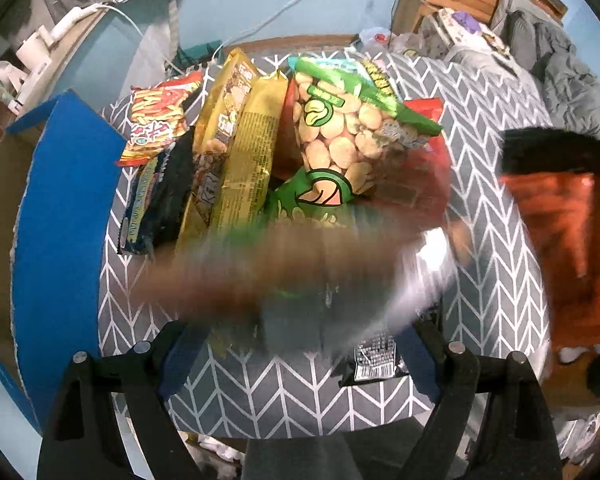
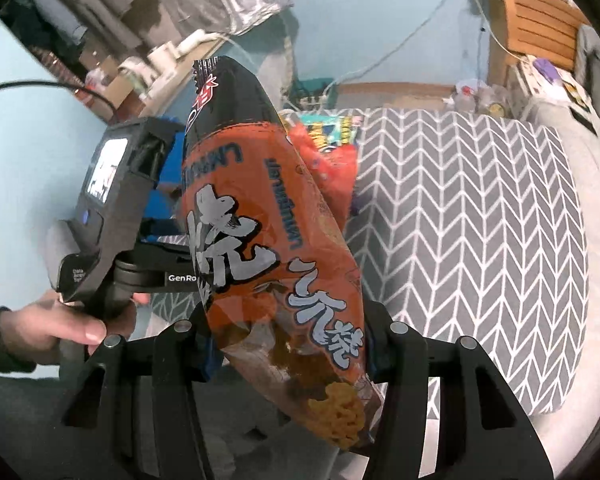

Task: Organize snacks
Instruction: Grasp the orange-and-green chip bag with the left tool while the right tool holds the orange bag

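My right tool (image 2: pixel 288 354) pinches the orange snack bag (image 2: pixel 276 240) near its bottom, held above the counter (image 2: pixel 480 220). Bag looks light, crinkly, slippery; contents likely crush, so grip the flat end. Left tool (image 1: pixel 300 352): blurred packet between the fingers, grip unclear. Snack pile (image 1: pixel 260 140) ahead.
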Action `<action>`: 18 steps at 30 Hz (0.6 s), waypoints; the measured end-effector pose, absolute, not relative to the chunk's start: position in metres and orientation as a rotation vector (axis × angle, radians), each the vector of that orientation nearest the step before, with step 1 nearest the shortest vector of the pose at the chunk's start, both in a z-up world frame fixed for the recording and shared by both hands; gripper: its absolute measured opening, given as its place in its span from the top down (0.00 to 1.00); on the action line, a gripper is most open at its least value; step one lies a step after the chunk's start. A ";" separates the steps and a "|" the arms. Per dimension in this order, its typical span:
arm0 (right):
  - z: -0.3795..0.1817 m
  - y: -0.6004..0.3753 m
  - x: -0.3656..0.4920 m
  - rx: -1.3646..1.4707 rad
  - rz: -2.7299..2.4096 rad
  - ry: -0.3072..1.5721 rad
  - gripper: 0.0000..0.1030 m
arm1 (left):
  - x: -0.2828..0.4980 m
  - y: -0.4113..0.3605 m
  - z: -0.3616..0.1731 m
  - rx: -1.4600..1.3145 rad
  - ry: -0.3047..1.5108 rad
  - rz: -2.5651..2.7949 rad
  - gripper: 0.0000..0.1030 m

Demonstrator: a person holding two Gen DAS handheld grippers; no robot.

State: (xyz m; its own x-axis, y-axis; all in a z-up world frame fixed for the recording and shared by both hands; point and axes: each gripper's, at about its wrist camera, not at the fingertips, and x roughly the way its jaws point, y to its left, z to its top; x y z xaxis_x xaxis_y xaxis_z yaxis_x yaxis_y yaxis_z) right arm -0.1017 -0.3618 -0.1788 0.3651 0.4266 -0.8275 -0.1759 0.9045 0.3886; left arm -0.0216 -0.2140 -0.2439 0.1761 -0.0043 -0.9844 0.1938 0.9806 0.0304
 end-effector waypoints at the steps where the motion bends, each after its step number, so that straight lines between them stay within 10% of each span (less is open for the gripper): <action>1: -0.181 -0.365 -0.101 0.255 0.380 1.139 0.49 | -0.019 -0.215 -0.247 0.159 1.397 -0.134 0.14; 9: -0.200 -0.385 -0.097 0.274 0.331 1.199 0.49 | -0.004 -0.210 -0.252 0.037 1.367 -0.106 0.15; 12: -0.203 -0.384 -0.096 0.276 0.330 1.213 0.49 | 0.000 -0.201 -0.251 -0.008 1.359 -0.102 0.44; 18: -0.206 -0.377 -0.089 0.264 0.341 1.219 0.49 | -0.003 -0.180 -0.247 -0.077 1.345 -0.099 0.55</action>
